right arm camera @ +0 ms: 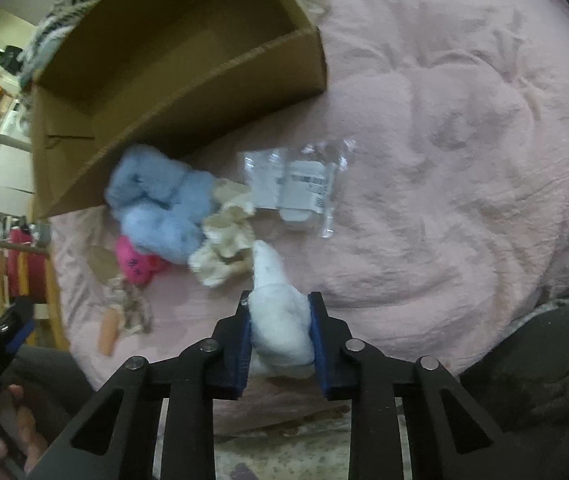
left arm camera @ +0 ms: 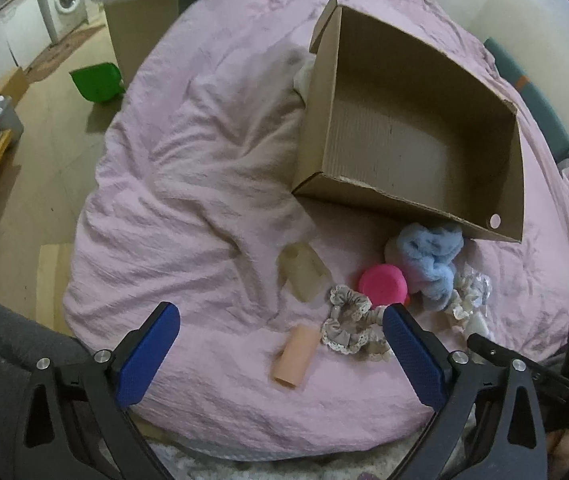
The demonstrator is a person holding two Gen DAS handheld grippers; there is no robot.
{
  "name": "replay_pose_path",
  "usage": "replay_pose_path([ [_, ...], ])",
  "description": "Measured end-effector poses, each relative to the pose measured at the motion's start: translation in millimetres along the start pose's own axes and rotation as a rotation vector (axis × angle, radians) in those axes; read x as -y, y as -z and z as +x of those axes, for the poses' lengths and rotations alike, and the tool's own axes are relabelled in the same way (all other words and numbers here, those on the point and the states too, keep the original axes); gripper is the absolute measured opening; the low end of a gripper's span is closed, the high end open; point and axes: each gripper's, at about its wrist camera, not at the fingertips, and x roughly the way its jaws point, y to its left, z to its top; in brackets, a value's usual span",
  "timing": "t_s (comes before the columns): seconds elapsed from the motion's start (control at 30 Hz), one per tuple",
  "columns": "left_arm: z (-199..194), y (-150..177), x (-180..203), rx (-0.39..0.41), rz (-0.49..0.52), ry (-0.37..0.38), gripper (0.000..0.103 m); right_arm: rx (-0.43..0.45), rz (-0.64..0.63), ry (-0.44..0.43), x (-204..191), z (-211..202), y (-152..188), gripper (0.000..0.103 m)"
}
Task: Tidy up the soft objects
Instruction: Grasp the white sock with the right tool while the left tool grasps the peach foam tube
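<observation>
An open cardboard box (left arm camera: 436, 80) (right arm camera: 188, 80) lies on a pink bedspread (left arm camera: 204, 208). In front of it lie a blue fluffy toy (left arm camera: 428, 256) (right arm camera: 160, 208), a pink round toy (left arm camera: 382, 284) (right arm camera: 136, 266), a grey lace scrunchie (left arm camera: 348, 320), a beige scrunchie (right arm camera: 224, 248), a peach tube (left arm camera: 296, 356) (right arm camera: 108, 330) and a translucent soft piece (left arm camera: 304, 268). My left gripper (left arm camera: 280, 320) is open above the peach tube. My right gripper (right arm camera: 280, 308) is shut on a white soft toy (right arm camera: 280, 312), low over the bed.
A clear plastic packet with a label (right arm camera: 300, 184) lies right of the toys. A green bin (left arm camera: 96, 84) stands on the floor left of the bed, with a washing machine (left arm camera: 66, 0) farther back. A person's dark-clothed leg (right arm camera: 544, 360) is at the bed's near edge.
</observation>
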Motion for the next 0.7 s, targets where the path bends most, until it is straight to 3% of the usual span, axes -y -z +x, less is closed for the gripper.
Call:
replay_pose_path([
  [0.13, 15, -3, 2, -0.083, 0.027, 0.002, 0.083, 0.052, -0.041, -0.119, -14, -14, 3, 0.027],
  [0.23, 34, 3, 6, -0.174, 0.052, 0.007, 0.067, 0.074, -0.061, -0.139, -24, -19, 4, 0.027],
  [0.4, 65, 20, 18, -0.319, 0.098, 0.038, 0.057, 0.063, -0.039, -0.147, -21, -15, 0, 0.027],
  [0.5, 76, 27, 22, -0.353, 0.116, 0.032, 0.044, 0.08, -0.032, -0.135, -24, -17, -4, 0.027],
  [0.57, 80, 28, 22, -0.352, 0.119, 0.014, 0.018, 0.083, -0.026, -0.143, -12, -25, -2, 0.027],
  [0.7, 72, 30, 20, -0.311, 0.116, 0.03, 0.006, 0.083, -0.031, -0.141, -5, -31, 1, 0.027],
])
